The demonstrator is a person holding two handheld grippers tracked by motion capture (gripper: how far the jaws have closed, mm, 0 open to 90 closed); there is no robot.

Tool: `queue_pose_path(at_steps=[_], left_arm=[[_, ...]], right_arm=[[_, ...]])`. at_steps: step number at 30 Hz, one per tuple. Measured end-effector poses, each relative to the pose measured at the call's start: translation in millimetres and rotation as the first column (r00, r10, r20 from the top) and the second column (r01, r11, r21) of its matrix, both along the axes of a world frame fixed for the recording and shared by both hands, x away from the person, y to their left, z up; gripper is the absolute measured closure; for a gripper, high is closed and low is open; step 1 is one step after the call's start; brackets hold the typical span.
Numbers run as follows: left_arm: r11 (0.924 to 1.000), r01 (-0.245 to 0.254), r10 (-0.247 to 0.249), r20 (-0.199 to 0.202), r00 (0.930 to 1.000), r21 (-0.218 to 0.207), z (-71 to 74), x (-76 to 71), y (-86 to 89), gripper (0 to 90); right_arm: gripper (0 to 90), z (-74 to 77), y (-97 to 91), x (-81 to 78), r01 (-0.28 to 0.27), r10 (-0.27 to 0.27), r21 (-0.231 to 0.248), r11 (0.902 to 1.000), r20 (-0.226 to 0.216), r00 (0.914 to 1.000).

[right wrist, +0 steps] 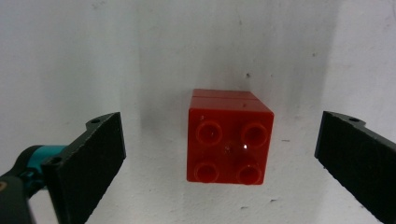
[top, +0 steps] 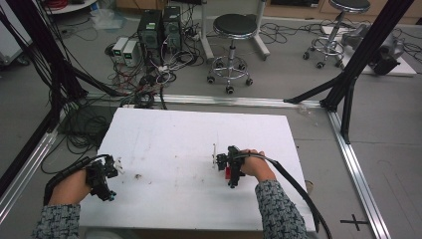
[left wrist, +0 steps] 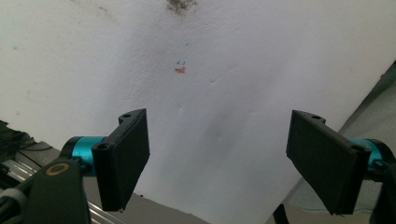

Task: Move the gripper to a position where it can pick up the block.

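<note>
Two grippers are hovering over the white table (top: pixel 164 134); the right gripper (right wrist: pixel 219 154) is holding its jaws spread wide on either side of a red studded block (right wrist: pixel 229 142), touching neither side; the left gripper (left wrist: pixel 219 158), near the table's left edge, is gaping over bare surface.

This is a robotics or research lab rather than a home. A white table (top: pixel 164 134) stands inside a frame of black struts (top: pixel 366 47) and aluminium rails (top: pixel 356 164) on a grey floor. Behind it, computer towers (top: pixel 160 27) sit among tangled cables (top: pixel 149 74), with two round stools (top: pixel 233 37) on castors and a tape cross (top: pixel 354 220) marked on the floor.
</note>
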State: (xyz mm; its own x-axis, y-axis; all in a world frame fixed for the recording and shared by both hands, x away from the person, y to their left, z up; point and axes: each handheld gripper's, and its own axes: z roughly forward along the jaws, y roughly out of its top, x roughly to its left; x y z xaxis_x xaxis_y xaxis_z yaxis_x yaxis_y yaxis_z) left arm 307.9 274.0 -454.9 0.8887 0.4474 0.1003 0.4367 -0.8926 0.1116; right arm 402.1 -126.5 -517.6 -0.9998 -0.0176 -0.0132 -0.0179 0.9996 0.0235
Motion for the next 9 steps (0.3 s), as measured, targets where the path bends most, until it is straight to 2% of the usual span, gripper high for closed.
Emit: queue_pose_path(at_steps=[1, 2, 9], left_arm=[[1.0, 0.0, 0.0, 0.0, 1.0, -0.001, 0.1, -0.1, 0.1, 21.7], [1.0, 0.0, 0.0, 0.0, 1.0, -0.001, 0.4, -0.1, 0.2, 21.7], [1.0, -0.004, 0.004, 0.005, 1.0, -0.009, 0.8, -0.3, 0.3, 21.7]], right_arm=[[1.0, -0.8, 0.2, 0.9, -0.011, 0.011, 0.003, 0.9999, -0.003, 0.9999], [1.0, -1.0, 0.5, 0.1, 0.003, -0.003, -0.003, 1.0, -0.007, 1.0], [1.0, -1.3, 0.3, 0.1, -0.001, 0.001, -0.005, 1.0, -0.006, 1.0]])
